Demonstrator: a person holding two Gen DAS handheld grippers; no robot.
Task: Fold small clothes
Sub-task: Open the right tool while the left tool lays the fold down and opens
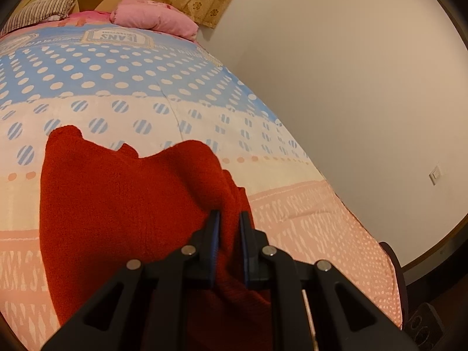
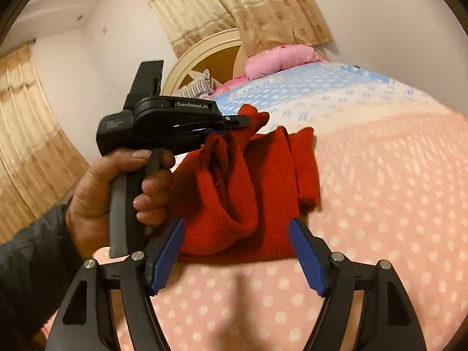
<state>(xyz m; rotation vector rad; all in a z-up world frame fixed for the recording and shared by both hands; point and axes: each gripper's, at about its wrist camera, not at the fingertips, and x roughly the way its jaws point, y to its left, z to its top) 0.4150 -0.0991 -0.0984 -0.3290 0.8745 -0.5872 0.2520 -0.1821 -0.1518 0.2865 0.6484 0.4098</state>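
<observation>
Blue pads of the right gripper (image 2: 237,256) stand wide apart nearest the lens, with nothing pinched between them; the near hem of the red knit garment (image 2: 234,193) lies just beyond their tips on the bed (image 2: 380,204). That garment is a small, thick, woolly piece, part folded and bunched into soft ridges on the pink dotted bedspread. Past it in the right wrist view, a hand (image 2: 117,193) in a dark sleeve grips the handle of the left gripper (image 2: 231,124), whose jaws are nearly closed on a raised fold of the red cloth at its far edge; the left wrist view shows the same pinch, knit pulled up between the narrow jaws. Being soft, light and limp, the garment should drape and sag wherever it is not supported, and its fuzzy surface should hold well in the pads without slipping. Hems and corners look like the best places to take hold, catching every layer so the fold does not slide open. Farther back lie a pink pillow (image 2: 280,60), a striped pillow (image 1: 44,11), the round headboard (image 2: 204,64) and patterned curtains (image 2: 234,8).
</observation>
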